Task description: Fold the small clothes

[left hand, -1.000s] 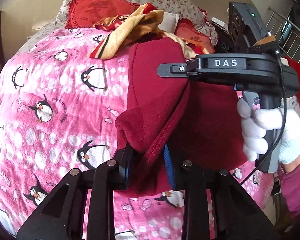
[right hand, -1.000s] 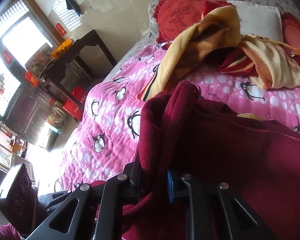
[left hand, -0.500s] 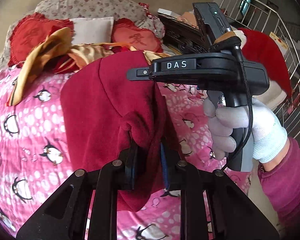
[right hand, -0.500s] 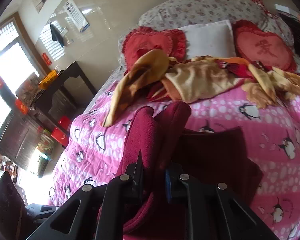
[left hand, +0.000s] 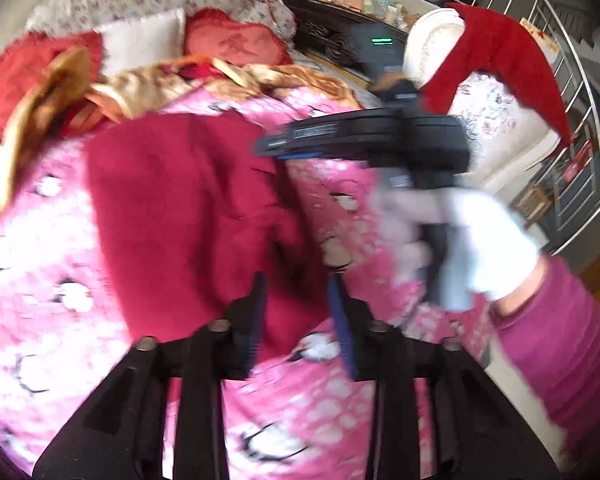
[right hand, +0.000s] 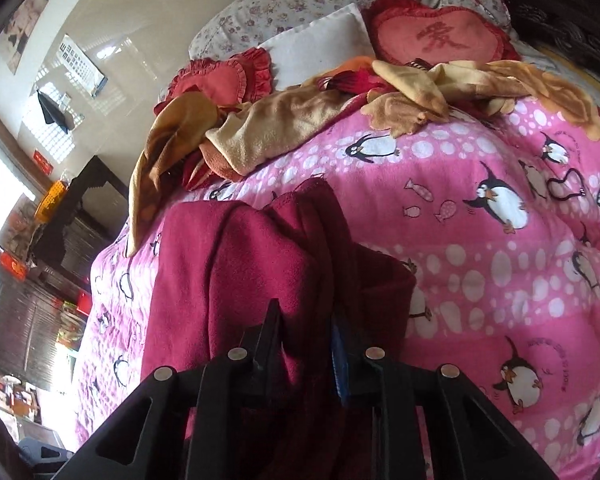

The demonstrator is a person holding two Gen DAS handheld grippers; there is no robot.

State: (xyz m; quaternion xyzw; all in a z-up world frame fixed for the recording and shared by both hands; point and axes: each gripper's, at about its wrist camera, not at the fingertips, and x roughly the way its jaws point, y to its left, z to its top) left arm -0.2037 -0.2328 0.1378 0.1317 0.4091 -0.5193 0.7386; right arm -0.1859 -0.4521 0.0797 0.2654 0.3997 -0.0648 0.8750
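Note:
A dark red fleece garment point(left hand: 172, 208) lies folded on the pink penguin bedspread point(left hand: 40, 280); it also shows in the right wrist view point(right hand: 236, 264). My left gripper point(left hand: 296, 312) stands open just above the garment's near edge, with nothing between its fingers. My right gripper point(right hand: 304, 332) has cloth of the garment bunched between its fingers, which stand slightly apart. The right gripper point(left hand: 268, 148) also shows in the blurred left wrist view, at the garment's right edge, held by a white-gloved hand.
A heap of yellow and orange clothes point(right hand: 340, 100) lies at the head of the bed before red heart cushions point(right hand: 440, 36) and a white pillow point(right hand: 320, 48). A white armchair with a red garment point(left hand: 500, 60) and a metal railing point(left hand: 580, 120) stand right of the bed.
My left gripper has opened and let go of the red garment, which now lies flatter on the bedspread. Both grippers have swung and lowered; the right still has cloth between its fingers.

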